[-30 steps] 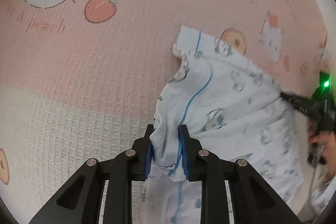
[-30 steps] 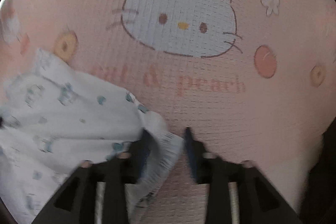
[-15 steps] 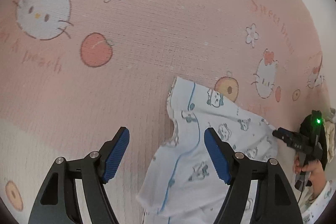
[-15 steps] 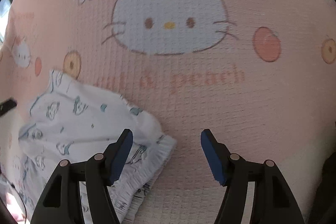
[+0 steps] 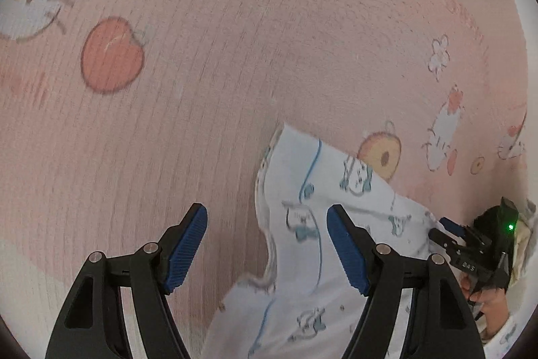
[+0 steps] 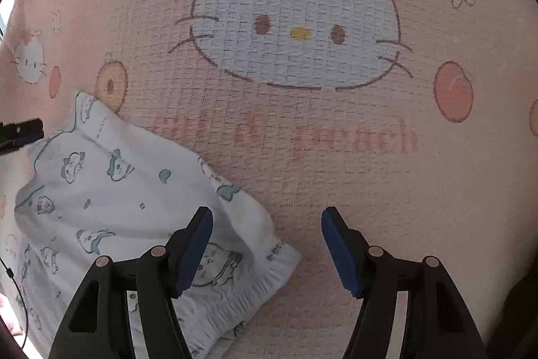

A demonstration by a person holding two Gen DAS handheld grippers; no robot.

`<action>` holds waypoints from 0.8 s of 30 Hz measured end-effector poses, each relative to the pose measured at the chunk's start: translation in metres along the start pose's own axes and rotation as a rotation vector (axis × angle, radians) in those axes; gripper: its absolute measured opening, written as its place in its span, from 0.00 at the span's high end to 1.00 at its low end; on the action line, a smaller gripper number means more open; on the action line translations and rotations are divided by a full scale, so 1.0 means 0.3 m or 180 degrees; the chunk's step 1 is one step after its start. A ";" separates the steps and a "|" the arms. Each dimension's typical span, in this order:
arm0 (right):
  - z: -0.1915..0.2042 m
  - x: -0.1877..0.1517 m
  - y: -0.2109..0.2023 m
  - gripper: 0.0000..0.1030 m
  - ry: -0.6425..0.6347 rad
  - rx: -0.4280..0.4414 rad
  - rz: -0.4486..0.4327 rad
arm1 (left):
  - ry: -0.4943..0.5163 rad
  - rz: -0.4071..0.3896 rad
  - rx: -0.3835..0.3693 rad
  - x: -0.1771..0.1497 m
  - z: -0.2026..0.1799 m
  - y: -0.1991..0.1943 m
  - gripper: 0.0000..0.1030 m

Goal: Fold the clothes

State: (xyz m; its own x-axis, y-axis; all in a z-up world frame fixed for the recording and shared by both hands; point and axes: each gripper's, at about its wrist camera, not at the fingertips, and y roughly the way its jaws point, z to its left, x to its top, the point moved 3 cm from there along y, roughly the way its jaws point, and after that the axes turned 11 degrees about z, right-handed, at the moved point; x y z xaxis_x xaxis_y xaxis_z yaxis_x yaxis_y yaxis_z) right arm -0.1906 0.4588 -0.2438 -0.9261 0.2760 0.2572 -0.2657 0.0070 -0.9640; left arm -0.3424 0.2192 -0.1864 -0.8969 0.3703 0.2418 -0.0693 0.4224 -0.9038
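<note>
Left tongs [image 5: 267, 246] wide, empty; a second ago clamped on garment [image 5: 322, 214] edge, now released, so fold looks laid. Garment flat on blanket [image 5: 235, 56], long axis running from near tongs toward far right. Right tongs [image 6: 267, 249] also wide, empty; let go too. Garment [image 6: 111, 190] low left, ribbed cuff [image 6: 269, 271] pointing right, between jaws.
</note>
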 end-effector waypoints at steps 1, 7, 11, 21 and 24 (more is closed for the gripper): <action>0.003 0.002 0.006 0.35 -0.0030 -0.0009 0.0031 | 0.0051 -0.0012 0.0034 0.013 -0.006 0.002 0.30; 0.055 -0.005 0.035 0.36 -0.0475 -0.0272 0.0110 | 0.0495 0.0003 0.0306 0.064 -0.081 0.045 0.30; 0.028 0.044 0.044 0.40 -0.0436 -0.0295 0.0084 | 0.0677 0.0015 0.0506 0.080 -0.136 0.087 0.30; 0.027 0.125 0.057 0.80 -0.0581 -0.0342 0.0040 | 0.0697 0.0032 0.0745 0.062 -0.167 0.172 0.38; 0.026 0.109 0.059 0.86 -0.0725 -0.0464 0.0037 | 0.0710 -0.0002 0.0749 0.063 -0.167 0.166 0.67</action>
State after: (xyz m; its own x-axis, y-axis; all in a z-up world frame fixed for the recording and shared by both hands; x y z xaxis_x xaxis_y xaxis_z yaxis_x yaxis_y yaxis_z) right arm -0.2276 0.4605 -0.2520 -0.9696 0.0538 0.2386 -0.2286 0.1479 -0.9622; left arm -0.3409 0.2888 -0.2090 -0.7808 0.5532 0.2904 -0.1924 0.2294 -0.9541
